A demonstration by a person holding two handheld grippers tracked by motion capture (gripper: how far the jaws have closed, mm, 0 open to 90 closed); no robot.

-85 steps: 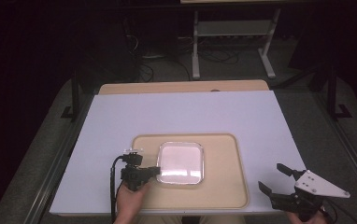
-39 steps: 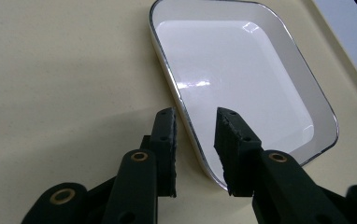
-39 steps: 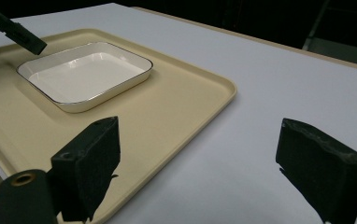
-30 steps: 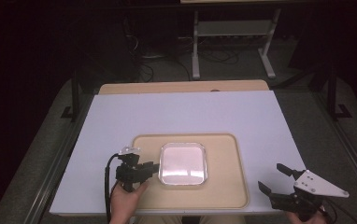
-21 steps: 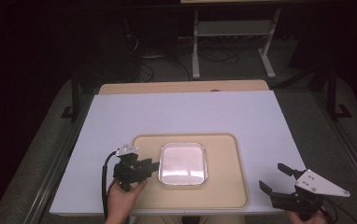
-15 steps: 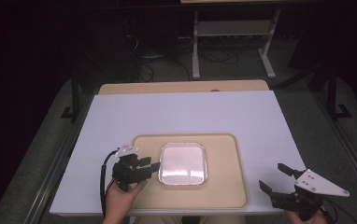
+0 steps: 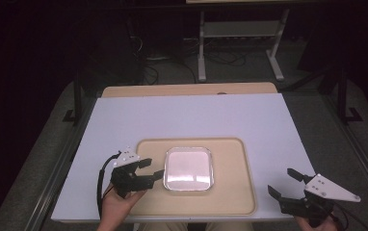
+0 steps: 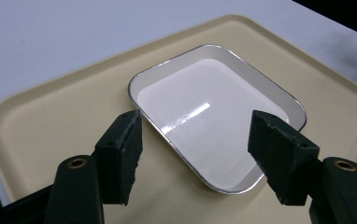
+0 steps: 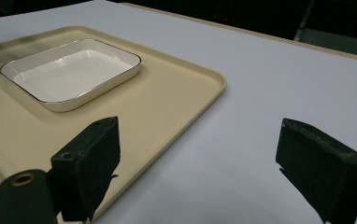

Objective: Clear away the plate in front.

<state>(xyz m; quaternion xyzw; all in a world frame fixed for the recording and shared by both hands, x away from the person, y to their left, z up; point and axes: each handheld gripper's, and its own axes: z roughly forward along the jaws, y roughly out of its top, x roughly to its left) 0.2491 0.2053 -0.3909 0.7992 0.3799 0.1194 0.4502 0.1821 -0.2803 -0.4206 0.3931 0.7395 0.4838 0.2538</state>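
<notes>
A shallow white rectangular dish [image 7: 189,168] with a thin metallic rim sits on a beige tray [image 7: 230,197] near the table's front. My left gripper [image 7: 151,168] stands open at the tray's left part, its jaws pointing at the dish's left edge, nothing between them. In the left gripper view the dish [image 8: 214,116] lies just beyond the open left gripper [image 8: 195,149], over the tray [image 8: 50,121]. My right gripper [image 7: 285,184] hangs open off the tray's right front corner. In the right gripper view the dish [image 9: 71,72] and tray [image 9: 167,102] lie far left of the empty right gripper [image 9: 200,163].
A white sheet [image 7: 191,118] covers the wooden table [image 7: 187,89]. Behind the table stands a metal rack [image 7: 240,33] with cables on the dark floor.
My left gripper has drawn back a little to the left, away from the dish. The right gripper has hardly moved. The dish stays in place.
</notes>
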